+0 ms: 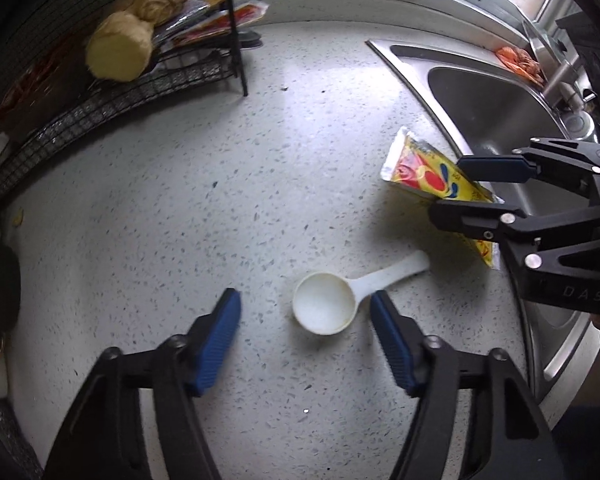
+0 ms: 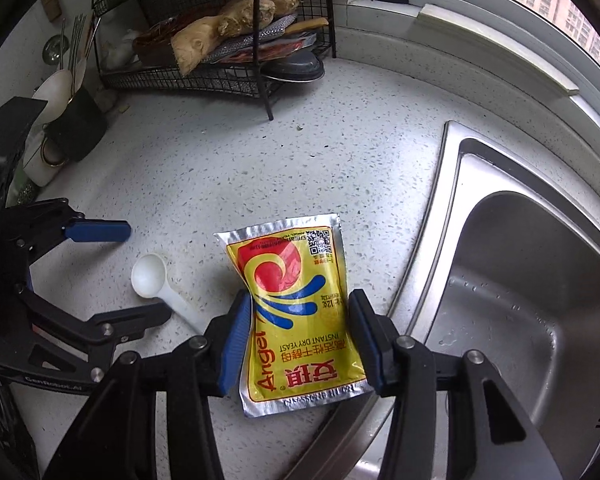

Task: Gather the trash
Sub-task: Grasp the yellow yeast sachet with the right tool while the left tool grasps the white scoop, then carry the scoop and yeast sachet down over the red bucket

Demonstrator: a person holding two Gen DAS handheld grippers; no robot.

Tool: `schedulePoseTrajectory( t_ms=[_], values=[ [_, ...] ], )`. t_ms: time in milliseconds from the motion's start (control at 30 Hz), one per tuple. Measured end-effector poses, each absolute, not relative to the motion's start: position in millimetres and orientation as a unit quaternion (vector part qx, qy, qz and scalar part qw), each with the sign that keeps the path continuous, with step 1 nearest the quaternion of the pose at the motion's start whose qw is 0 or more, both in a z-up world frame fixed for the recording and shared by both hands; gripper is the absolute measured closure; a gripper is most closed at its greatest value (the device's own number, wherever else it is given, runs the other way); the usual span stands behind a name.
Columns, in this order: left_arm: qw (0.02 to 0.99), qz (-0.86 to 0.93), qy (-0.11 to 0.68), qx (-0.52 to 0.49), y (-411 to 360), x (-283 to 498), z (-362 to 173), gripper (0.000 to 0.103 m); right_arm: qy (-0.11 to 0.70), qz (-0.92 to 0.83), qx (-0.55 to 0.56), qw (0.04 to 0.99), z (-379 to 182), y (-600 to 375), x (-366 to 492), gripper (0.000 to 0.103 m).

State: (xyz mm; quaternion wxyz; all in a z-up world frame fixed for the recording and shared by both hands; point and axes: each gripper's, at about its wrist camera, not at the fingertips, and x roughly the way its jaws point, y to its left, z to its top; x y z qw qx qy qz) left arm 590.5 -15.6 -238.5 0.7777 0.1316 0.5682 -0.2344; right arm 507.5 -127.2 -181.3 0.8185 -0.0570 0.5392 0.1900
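A yellow and red instant dry yeast packet (image 2: 296, 312) with foil edges sits between the blue pads of my right gripper (image 2: 300, 304), which is shut on it and pinches its sides inward. In the left wrist view the packet (image 1: 424, 168) hangs tilted above the speckled counter (image 1: 220, 200), beside the sink rim, in that same right gripper (image 1: 450, 188). A white plastic measuring scoop (image 1: 324, 308) lies on the counter between the fingers of my left gripper (image 1: 304, 308). That gripper is open: its right pad (image 1: 388, 336) is close to the scoop's handle, its left pad is well clear.
A steel sink (image 2: 520, 300) fills the right side, with a faucet (image 1: 560, 76) and an orange item (image 1: 520, 60) behind it. A black wire rack (image 2: 220, 76) holding ginger roots and packets stands at the back. A dark utensil holder (image 2: 76, 124) stands at the left.
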Motion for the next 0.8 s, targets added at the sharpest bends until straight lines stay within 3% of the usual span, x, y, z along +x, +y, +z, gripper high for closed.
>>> schedulePoseTrajectory(
  t_ms=[33,100,133,467,800],
  values=[
    [0.777,-0.236,0.568,0.134,-17,592,-238,0.05,0.538,0.189,-0.053,0.819,-180,-128,507,0.057],
    [0.778,-0.24,0.565,0.133,-18,593,-236,0.07,0.537,0.187,-0.051,0.821,-184,-129,512,0.057],
    [0.779,-0.24,0.565,0.13,-18,594,-236,0.073,0.537,0.187,-0.049,0.821,-183,-131,512,0.057],
    [0.783,-0.238,0.565,0.106,-23,573,-226,0.073,0.525,0.186,-0.044,0.829,-172,-143,497,0.057],
    [0.81,-0.216,0.534,0.107,-53,490,-181,0.073,0.499,0.2,-0.052,0.842,-140,-170,424,0.057]
  ],
)
